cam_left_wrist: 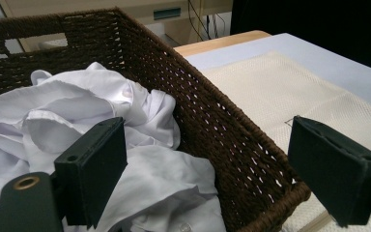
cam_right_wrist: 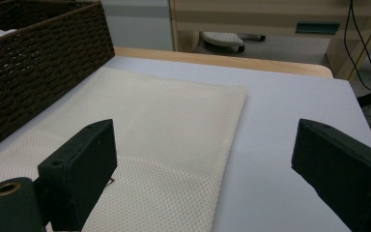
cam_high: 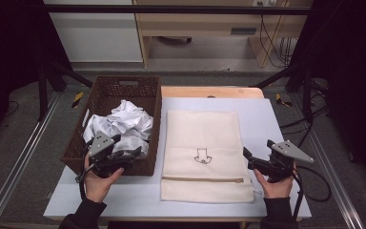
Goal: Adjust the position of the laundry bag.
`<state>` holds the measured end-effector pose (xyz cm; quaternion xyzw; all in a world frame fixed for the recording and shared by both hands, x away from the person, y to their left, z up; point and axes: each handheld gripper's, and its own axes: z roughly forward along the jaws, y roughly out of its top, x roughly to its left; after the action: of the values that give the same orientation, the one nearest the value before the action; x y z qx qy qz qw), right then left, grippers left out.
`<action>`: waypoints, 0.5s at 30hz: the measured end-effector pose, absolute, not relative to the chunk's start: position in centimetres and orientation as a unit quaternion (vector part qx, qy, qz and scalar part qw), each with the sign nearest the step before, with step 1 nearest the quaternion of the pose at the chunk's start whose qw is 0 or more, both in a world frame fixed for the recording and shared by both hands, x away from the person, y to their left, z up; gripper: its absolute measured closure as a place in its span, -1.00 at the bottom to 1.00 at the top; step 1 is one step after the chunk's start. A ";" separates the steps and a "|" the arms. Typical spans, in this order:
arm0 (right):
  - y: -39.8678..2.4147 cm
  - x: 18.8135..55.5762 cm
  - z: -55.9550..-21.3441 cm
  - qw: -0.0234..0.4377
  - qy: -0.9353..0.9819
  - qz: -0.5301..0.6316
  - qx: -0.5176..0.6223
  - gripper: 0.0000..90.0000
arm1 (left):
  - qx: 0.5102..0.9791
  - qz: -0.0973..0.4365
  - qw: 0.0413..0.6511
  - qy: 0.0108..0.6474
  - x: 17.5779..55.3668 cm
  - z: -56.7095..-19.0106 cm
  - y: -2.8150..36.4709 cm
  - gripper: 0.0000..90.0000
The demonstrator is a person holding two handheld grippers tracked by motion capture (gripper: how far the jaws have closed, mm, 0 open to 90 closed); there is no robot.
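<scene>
Two grippers: both held at the near edge of the table (cam_high: 276,119), jaws spread wide, gripping nothing.
Left gripper (cam_high: 124,155): at the near rim of the wicker basket (cam_high: 106,93), about 8 o'clock on the table.
White cloth (cam_high: 124,121): crumpled inside the basket.
Right gripper (cam_high: 257,155): about 4 o'clock, just beside the right edge of the cream mesh bag (cam_high: 202,152).
Mesh bag: flat at centre, zipper (cam_high: 202,180) along the 6 o'clock edge.

You have the basket (cam_high: 106,98) at the counter's (cam_high: 267,119) left, shirt (cam_high: 124,121) in it; the mesh bag (cam_high: 202,138) lies just right of it.
</scene>
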<state>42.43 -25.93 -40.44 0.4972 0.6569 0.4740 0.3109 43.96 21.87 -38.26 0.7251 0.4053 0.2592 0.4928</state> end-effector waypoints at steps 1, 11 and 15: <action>-25.9 42.4 -40.4 0.314 0.655 0.475 0.497 -0.77 | 0.723 0.259 0.495 0.406 44.0 -38.2 21.8 -0.70; -25.4 42.5 -40.5 0.289 0.667 0.470 0.501 -0.74 | 0.730 0.257 0.493 0.397 43.7 -37.7 20.0 -0.61; -25.3 42.5 -40.7 0.289 0.669 0.467 0.501 -0.73 | 0.734 0.253 0.496 0.389 43.3 -37.8 18.9 -0.55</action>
<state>42.47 -25.28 -40.75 0.5013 0.6686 0.4667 0.2894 43.25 18.93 -37.81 0.7340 0.3885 0.2532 0.4961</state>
